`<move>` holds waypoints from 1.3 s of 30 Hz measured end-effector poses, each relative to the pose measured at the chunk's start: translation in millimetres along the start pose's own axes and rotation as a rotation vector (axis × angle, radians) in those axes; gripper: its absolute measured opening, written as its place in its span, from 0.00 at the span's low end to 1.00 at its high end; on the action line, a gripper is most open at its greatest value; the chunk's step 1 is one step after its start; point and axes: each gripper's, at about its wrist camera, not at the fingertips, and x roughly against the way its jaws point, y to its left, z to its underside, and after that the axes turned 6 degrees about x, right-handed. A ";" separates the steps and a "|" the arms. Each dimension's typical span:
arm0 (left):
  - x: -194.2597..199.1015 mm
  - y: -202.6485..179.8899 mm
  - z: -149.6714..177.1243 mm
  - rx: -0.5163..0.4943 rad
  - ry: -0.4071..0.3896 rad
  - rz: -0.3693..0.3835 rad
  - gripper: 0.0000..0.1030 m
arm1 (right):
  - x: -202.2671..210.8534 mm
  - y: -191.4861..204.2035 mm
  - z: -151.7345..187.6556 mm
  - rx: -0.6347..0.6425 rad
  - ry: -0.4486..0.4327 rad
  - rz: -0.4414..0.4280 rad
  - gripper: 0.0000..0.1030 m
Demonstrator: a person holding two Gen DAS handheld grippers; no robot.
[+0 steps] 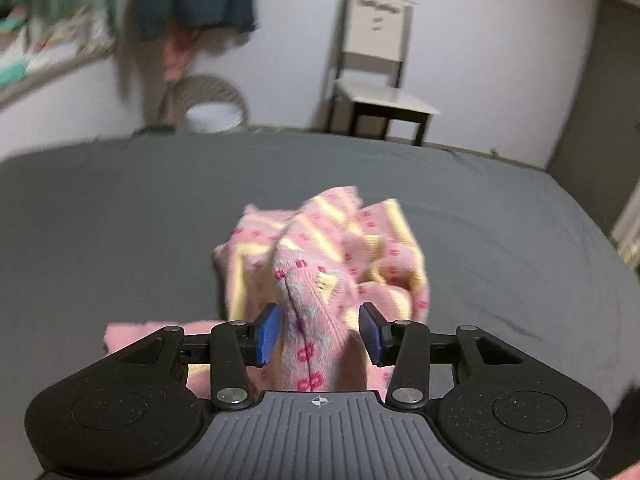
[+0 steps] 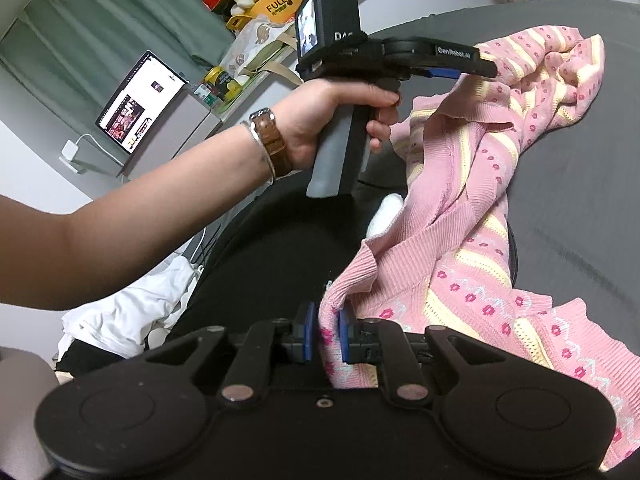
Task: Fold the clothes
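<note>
Fingers on the right (image 2: 325, 336) pinch the pink sweater's (image 2: 480, 240) hem, left fingers (image 1: 319, 332) gape around a bunched ridge, so it could slide out and sag.

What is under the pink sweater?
The pink sweater lies bunched on the grey bed sheet, which shows all around it. Anything directly beneath the folds is covered and cannot be seen.
</note>
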 end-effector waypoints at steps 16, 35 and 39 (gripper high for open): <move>-56.1 39.4 16.6 0.392 0.111 0.142 0.09 | 2.5 -0.7 1.4 -0.010 -0.013 0.011 0.16; -46.5 45.1 10.6 0.420 0.134 0.044 0.08 | -14.1 50.9 9.8 0.415 0.185 0.236 0.65; -48.9 39.3 5.3 0.415 0.141 0.018 0.08 | -52.0 54.0 4.6 0.331 0.294 0.201 0.45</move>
